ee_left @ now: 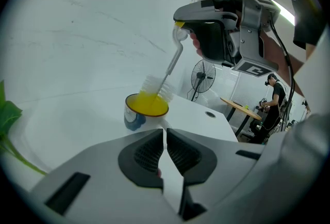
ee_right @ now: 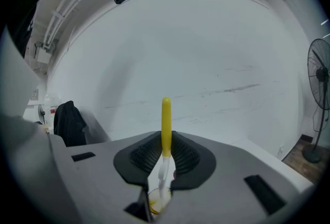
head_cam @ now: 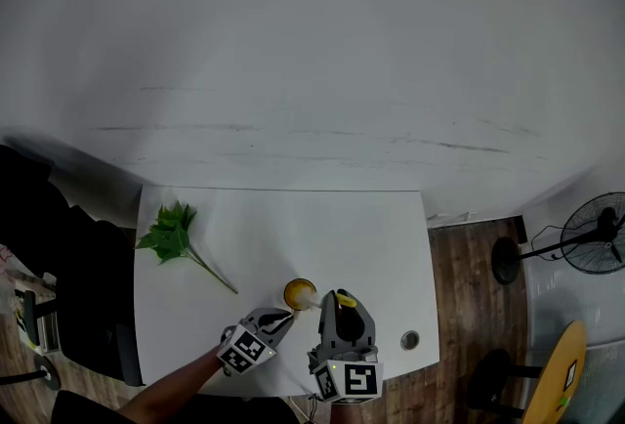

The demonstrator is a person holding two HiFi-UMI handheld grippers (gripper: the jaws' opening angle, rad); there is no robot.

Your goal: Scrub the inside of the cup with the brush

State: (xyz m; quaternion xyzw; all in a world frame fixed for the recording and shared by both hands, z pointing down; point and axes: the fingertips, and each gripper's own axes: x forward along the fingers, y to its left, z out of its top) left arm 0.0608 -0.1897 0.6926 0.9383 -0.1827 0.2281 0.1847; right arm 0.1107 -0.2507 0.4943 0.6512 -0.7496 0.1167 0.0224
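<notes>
Yellow-tipped brush (ee_right: 166, 117) tight in right hand-held gripper (ee_right: 165, 139); left hand-held gripper (ee_left: 165, 133) closed near cup (ee_left: 146, 110)

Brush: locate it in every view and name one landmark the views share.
Head view: brush low centre, bristles in the cup.
Left gripper view: centre, slanting down into the cup.
Right gripper view: centre, yellow handle upright between the shut jaws.
Shared landmark: the standing fan, right of the brush everywhere.
</notes>
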